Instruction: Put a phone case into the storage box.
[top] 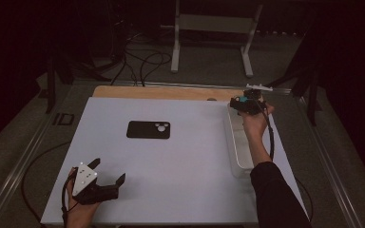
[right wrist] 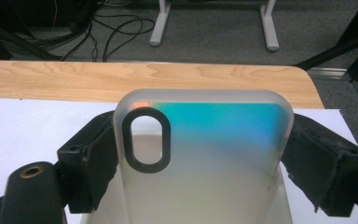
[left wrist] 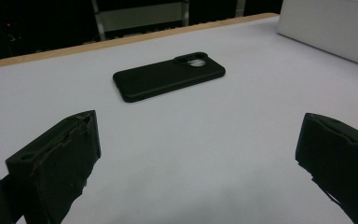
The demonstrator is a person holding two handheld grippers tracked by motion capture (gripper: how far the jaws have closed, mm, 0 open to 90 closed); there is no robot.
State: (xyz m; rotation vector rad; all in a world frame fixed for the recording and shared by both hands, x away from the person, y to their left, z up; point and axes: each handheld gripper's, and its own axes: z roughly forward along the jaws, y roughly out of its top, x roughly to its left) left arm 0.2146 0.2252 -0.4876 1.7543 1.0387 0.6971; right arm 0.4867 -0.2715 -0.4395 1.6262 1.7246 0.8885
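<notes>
A frosted, translucent phone case (right wrist: 214, 140) with a teal sheen and an oval camera cutout stands between my right gripper's (right wrist: 205, 163) jaws, which are shut on its two long sides. In the high view that right gripper (top: 247, 104) is held over the far right of the table. A black phone case (top: 148, 129) lies flat on the white sheet, left of centre. My left gripper (top: 108, 172) rests near the front left corner, open and holding nothing. Its own view looks at the black phone case (left wrist: 168, 77) lying well ahead of the left gripper (left wrist: 198, 158).
A long white tray (top: 237, 142) lies along the right side of the white sheet (top: 180, 171), under my right hand, and its wall (left wrist: 335, 28) is in the left gripper view. A wooden table edge (right wrist: 121, 79) runs behind. Cables and a metal stand (top: 176, 42) are on the floor beyond.
</notes>
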